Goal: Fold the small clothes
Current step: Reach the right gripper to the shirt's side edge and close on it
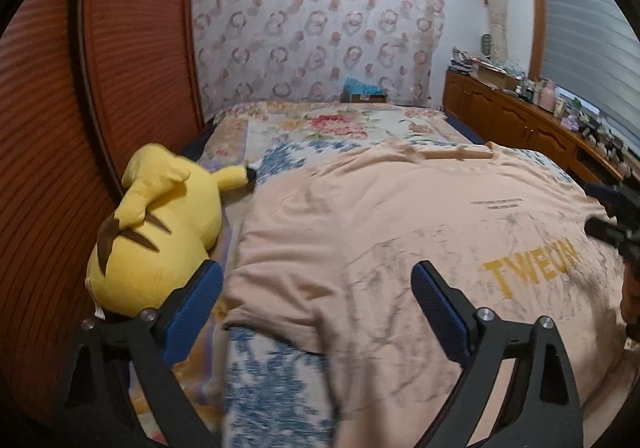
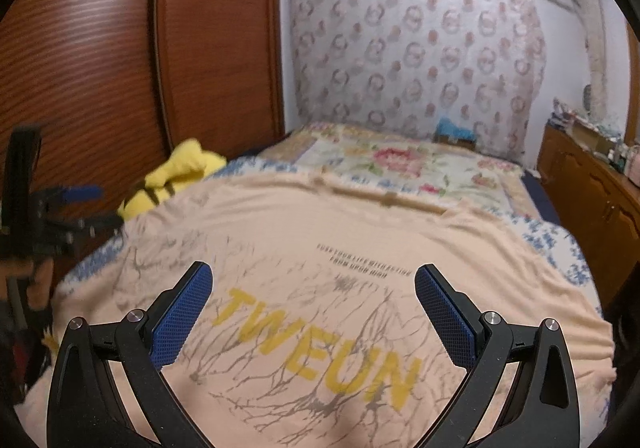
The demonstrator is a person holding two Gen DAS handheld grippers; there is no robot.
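A bed covered with a floral and blue-patterned quilt fills both views, and a wooden wardrobe is seen along its left side, a low wooden cabinet along its right; a patterned curtain hangs at the far end. The peach T-shirt is spread flat over the near part of the bed, print upward, with the yellow word "TWEUN" toward the near edge and the collar at the far edge; its long axis is thus judged to run away from both grippers, from hem to neck, and its sleeves appear to lie out to either side. A yellow plush toy is seen at the shirt's left, against the wardrobe, just beside the left sleeve region.

The right gripper is held above the printed middle of the shirt, its blue-padded fingers spread wide apart and nothing between them; the left gripper is held over the shirt's left edge, fingers likewise wide apart and empty, the cloth's border lying between them and slightly ahead. No fabric is gripped by either.

The fold is judged not yet begun; the left edge lies nearer the left gripper, so a lengthwise fold from that side would likely be started there, while the right edge lies well to the right of the right gripper.
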